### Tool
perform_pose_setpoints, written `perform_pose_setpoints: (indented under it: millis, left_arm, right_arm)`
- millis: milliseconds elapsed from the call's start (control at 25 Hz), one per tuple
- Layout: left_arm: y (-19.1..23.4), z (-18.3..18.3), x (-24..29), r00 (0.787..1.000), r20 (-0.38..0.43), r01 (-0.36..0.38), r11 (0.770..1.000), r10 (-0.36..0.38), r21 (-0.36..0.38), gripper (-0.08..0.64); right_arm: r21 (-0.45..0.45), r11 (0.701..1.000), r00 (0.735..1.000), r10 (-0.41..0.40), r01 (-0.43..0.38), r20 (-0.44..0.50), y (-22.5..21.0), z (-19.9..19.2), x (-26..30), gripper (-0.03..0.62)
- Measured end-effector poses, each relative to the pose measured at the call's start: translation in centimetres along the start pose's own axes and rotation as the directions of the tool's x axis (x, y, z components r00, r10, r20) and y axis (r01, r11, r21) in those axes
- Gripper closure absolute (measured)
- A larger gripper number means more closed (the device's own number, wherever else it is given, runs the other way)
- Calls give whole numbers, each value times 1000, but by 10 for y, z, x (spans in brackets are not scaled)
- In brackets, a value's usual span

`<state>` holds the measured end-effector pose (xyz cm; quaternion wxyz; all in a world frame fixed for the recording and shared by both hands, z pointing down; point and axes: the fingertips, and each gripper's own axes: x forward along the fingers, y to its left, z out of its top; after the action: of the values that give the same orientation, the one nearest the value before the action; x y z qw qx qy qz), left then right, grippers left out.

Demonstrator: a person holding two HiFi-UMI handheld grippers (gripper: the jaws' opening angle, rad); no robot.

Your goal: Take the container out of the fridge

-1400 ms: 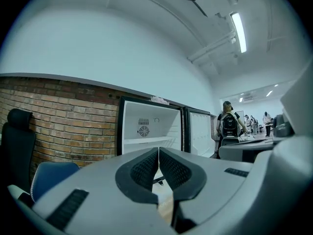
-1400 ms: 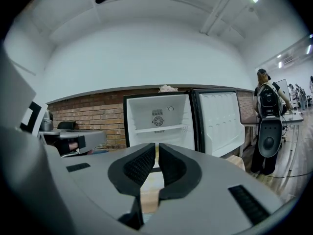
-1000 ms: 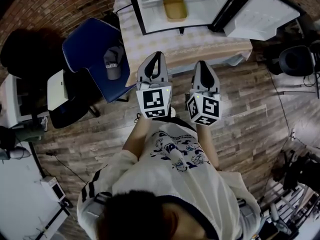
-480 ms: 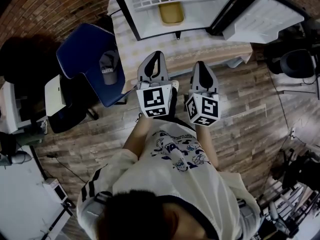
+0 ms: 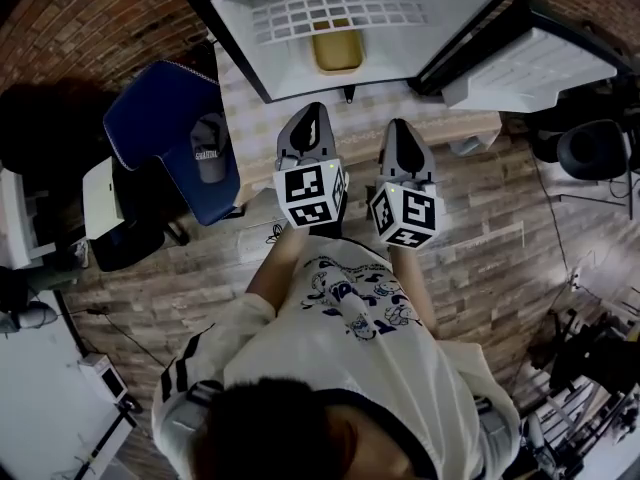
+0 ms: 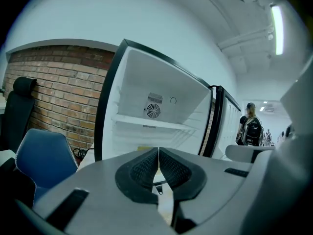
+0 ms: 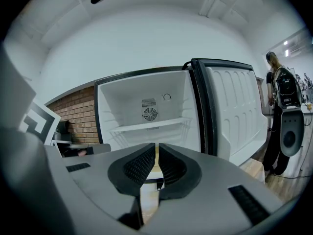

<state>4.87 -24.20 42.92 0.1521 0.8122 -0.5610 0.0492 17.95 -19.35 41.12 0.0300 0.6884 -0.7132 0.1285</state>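
The left gripper (image 6: 158,151) has its two ribbed dark pads pressed together, with nothing between them. The right gripper (image 7: 157,148) is closed to a thin slit and is also empty. From the head view, the left gripper (image 5: 311,118) and right gripper (image 5: 402,133) are held side by side, close to the person's chest. Both point away from the person toward a fridge (image 5: 420,28) straight ahead, and neither touches it.

The fridge stands open on a table (image 5: 400,103) covered with a checked cloth. Its inside is white, with a wire shelf (image 5: 330,6) across it. The container (image 5: 337,50), yellow and rectangular, sits inside the fridge on its floor, under the wire shelf and near the middle. It is well apart from both grippers. The fridge door (image 5: 520,63) hangs open to the right.

To the left of the table is a blue chair (image 5: 165,128) with a grey cap (image 5: 208,146) lying on its seat. A brick wall (image 6: 54,87) runs behind it on the far left. The floor (image 5: 500,238) is wood plank. Far off to the right, beyond the door, a person wearing a backpack (image 7: 281,89) stands facing away.
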Motion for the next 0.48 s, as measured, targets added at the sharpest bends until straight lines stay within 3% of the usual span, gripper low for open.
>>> perform_pose_setpoints:
  millis: [240, 480]
  left_arm:
    - [11, -16, 43, 995, -97, -24, 999, 20, -33, 540]
    - [25, -20, 76, 990, -136, -48, 997, 39, -61, 540]
  right_arm:
    - [8, 1000, 1000, 21, -20, -20, -9, 5, 43, 549]
    - [11, 999, 998, 47, -47, -32, -11, 13, 88, 549]
